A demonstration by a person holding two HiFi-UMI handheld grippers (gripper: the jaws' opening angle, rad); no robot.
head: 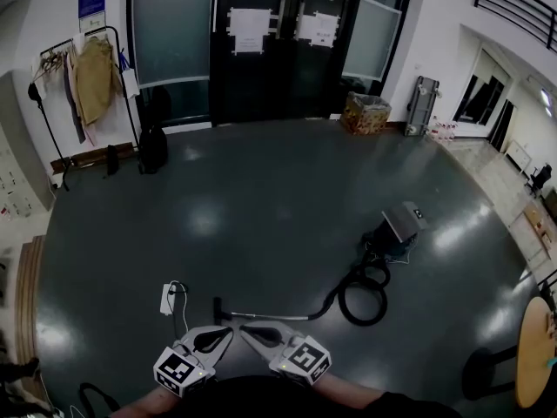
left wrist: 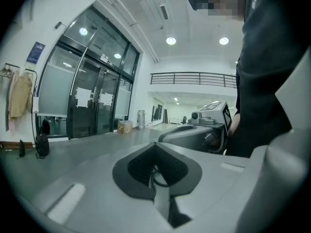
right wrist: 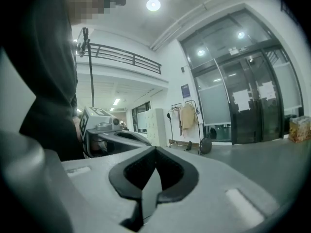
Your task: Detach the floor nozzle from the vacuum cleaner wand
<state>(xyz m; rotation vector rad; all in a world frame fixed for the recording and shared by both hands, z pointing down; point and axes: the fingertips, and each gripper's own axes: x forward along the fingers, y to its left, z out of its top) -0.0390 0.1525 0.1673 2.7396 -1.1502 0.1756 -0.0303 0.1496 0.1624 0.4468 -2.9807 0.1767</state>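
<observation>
In the head view the vacuum cleaner body [head: 399, 226] sits on the dark floor at the right. Its black hose [head: 363, 296] coils toward me and joins the thin silver wand [head: 277, 317] lying flat. A small dark floor nozzle [head: 218, 306] is at the wand's left end. My left gripper [head: 229, 330] and right gripper [head: 243, 328] are held close together above the wand's left part, tips nearly meeting. Both are shut with nothing between the jaws. The left gripper view shows its shut jaws [left wrist: 156, 148] and the right gripper [left wrist: 206, 129] alongside. The right gripper view shows its shut jaws [right wrist: 155, 150].
A white power strip [head: 168, 299] lies left of the nozzle. A coat rack [head: 85, 81] stands far left, black glass doors [head: 261, 50] at the back, a box [head: 365, 113] beside them. A round wooden table [head: 535, 355] and a stool [head: 481, 370] are at the right edge.
</observation>
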